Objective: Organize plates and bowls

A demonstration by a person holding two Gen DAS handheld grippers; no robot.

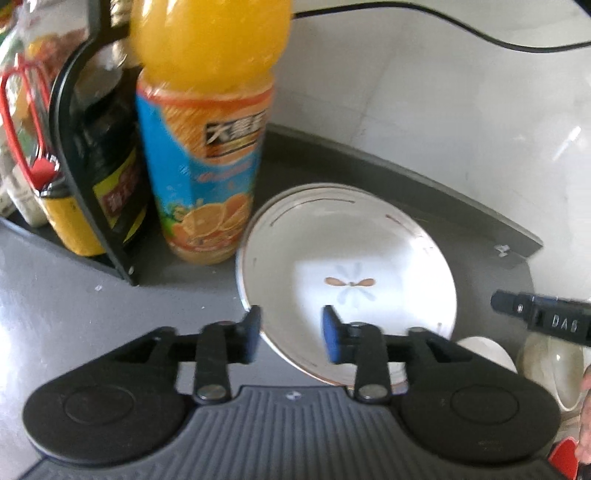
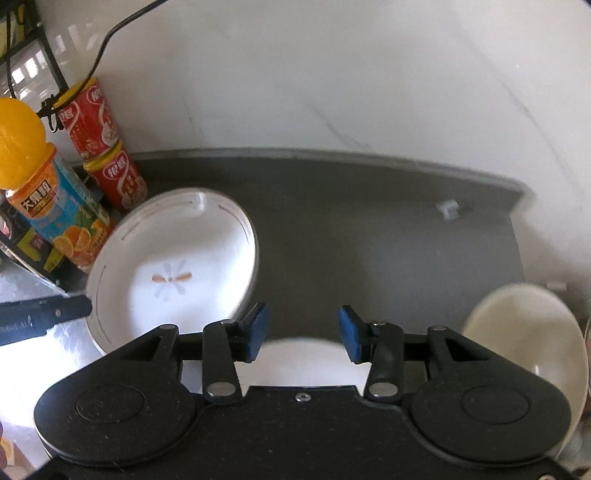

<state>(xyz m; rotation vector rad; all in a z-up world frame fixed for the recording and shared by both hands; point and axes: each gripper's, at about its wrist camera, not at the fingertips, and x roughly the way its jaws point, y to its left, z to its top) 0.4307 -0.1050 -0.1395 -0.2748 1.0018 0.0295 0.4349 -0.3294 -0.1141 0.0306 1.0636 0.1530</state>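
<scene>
A white plate (image 1: 369, 229) with a small flower motif lies on the dark grey counter, on top of a second plate whose rim shows behind it. My left gripper (image 1: 291, 330) hovers open over the plate's near-left rim, pads apart and not pressing it. In the right wrist view the same plate (image 2: 166, 236) lies at the left. My right gripper (image 2: 303, 328) is open above bare counter, with a white bowl (image 2: 303, 350) partly hidden beneath it. A cream bowl (image 2: 528, 332) stands tilted at the right. Two bowls (image 1: 487, 350) show low right in the left wrist view.
An orange juice bottle (image 1: 207, 147) stands just left of the plates, beside a black rack (image 1: 92, 166) of sauce bottles. Two stacked red cans (image 2: 99, 122) stand by the wall. A black cable (image 1: 443, 22) runs along the white tiles. The counter's raised back edge (image 2: 332, 155) borders the wall.
</scene>
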